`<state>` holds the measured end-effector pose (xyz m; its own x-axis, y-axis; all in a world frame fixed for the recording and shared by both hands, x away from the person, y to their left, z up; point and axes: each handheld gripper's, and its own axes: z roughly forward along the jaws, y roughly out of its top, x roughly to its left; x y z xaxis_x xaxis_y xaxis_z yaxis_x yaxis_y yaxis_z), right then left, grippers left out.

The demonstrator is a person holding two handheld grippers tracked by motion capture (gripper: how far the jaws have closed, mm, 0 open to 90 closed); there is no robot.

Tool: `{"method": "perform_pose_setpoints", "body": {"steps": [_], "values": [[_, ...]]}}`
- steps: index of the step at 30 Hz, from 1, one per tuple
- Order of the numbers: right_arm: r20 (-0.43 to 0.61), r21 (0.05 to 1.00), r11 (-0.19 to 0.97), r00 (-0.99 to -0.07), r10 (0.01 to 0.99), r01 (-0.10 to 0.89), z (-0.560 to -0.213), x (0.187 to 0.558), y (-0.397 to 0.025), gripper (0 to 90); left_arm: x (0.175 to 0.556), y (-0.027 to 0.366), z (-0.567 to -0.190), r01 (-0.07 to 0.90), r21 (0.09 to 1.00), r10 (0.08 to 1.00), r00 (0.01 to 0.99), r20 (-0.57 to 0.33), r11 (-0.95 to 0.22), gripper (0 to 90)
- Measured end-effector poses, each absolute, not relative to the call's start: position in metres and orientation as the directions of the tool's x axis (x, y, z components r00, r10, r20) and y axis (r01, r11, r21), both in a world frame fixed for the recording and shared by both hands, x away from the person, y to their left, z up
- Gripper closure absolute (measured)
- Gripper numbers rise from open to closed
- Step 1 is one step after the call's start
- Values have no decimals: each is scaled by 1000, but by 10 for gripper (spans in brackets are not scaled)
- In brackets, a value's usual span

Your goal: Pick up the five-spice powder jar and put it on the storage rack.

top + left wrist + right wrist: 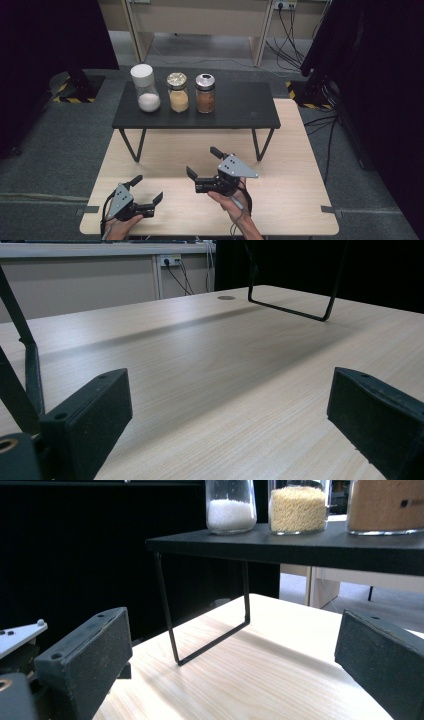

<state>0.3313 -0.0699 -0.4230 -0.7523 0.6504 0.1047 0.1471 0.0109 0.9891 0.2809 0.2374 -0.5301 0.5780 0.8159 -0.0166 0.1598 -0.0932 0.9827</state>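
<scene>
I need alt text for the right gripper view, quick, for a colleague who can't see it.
The right gripper, fingers wide open and empty, hovers low over a pale wooden table, facing a black shelf on thin wire legs. On the shelf stand three glass jars: white grains, yellow grains, brown powder.

A lab-like recording room: black curtains [45, 35] left and right, hazard-taped stand bases [80, 90], trailing cables [292, 35], wall sockets [285, 5], grey carpet [60, 150].
</scene>
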Motion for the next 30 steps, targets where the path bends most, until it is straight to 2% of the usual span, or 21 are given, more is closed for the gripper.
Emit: {"method": "perform_pose_setpoints", "body": {"steps": [30], "values": [[115, 977, 61, -744, 658, 204, -468, 328, -67, 20, 281, 237, -530, 159, 983, 815, 580, -15, -94, 38]]}}
